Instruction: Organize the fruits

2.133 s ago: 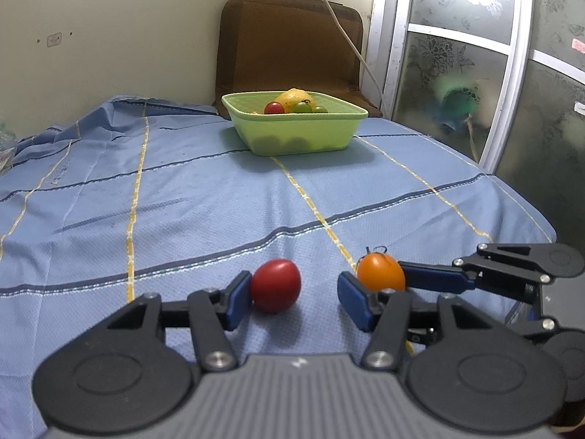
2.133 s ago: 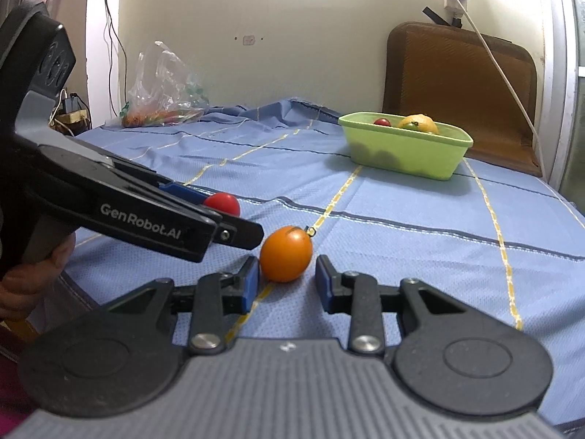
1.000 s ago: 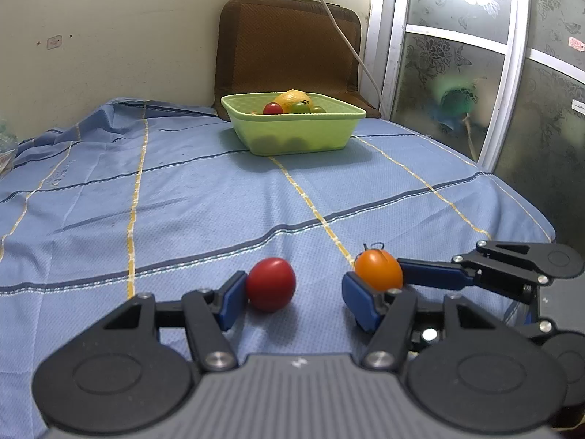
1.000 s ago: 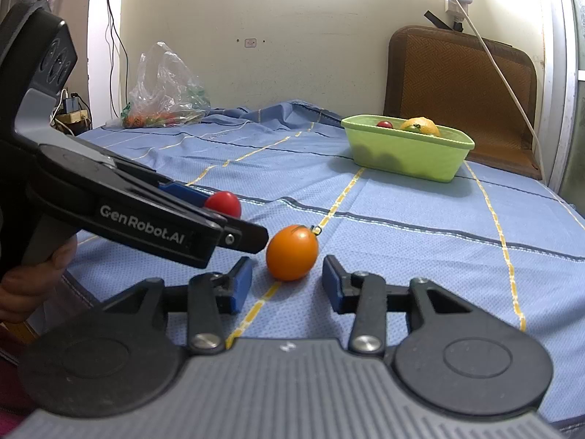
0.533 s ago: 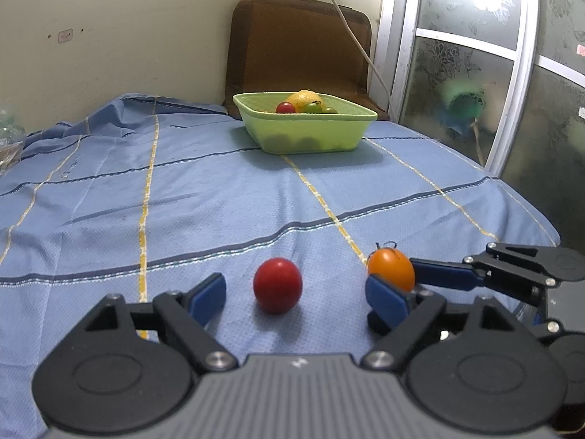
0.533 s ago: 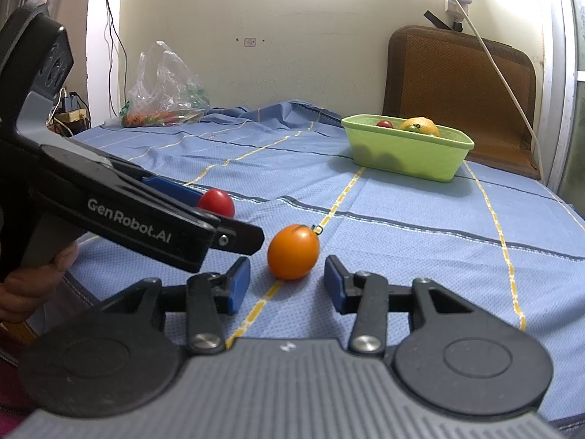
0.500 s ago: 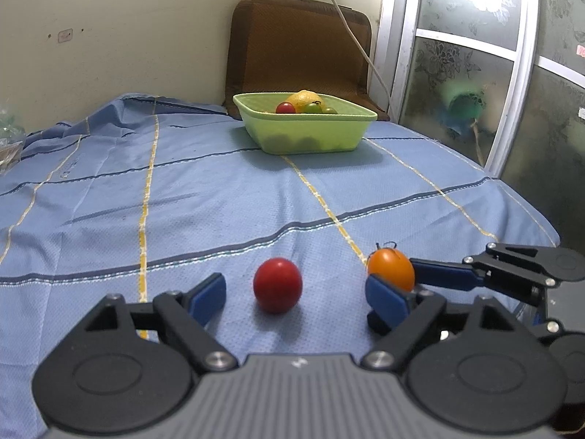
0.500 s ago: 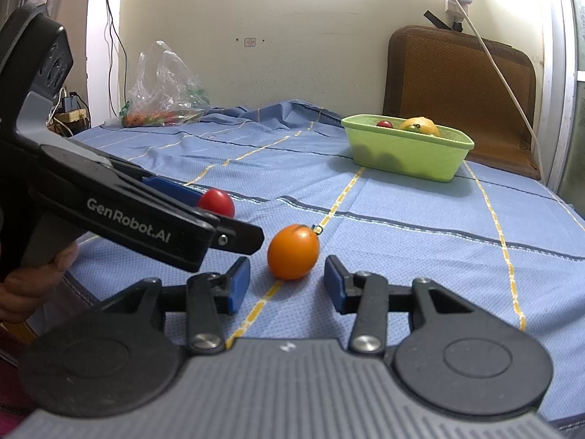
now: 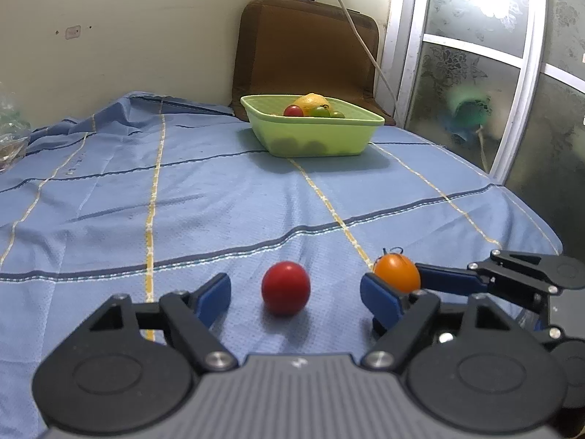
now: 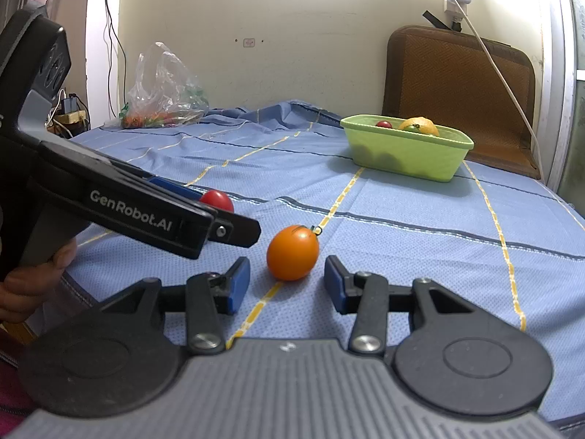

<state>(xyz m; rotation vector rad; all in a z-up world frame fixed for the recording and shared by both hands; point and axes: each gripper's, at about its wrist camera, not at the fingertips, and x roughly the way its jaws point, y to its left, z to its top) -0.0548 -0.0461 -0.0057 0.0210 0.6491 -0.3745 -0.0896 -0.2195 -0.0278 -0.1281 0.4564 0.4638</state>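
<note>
A red tomato (image 9: 285,287) lies on the blue cloth between the open fingers of my left gripper (image 9: 295,298), touching neither. An orange tomato (image 10: 292,252) lies just ahead of my open right gripper (image 10: 287,285), between its pads; it also shows in the left wrist view (image 9: 397,272). The red tomato shows partly behind the left gripper body in the right wrist view (image 10: 217,197). A green basket (image 9: 314,135) with an orange and small tomatoes stands far back, also in the right wrist view (image 10: 406,152).
The blue striped cloth (image 9: 219,197) covers the bed. A brown cushion (image 9: 307,44) leans behind the basket. A plastic bag (image 10: 161,91) of produce lies at the back left. A glass door (image 9: 493,73) stands at the right edge.
Both grippers have opened wider and pulled back slightly. The left fingers no longer touch the red tomato. Both tomatoes stay on the cloth.
</note>
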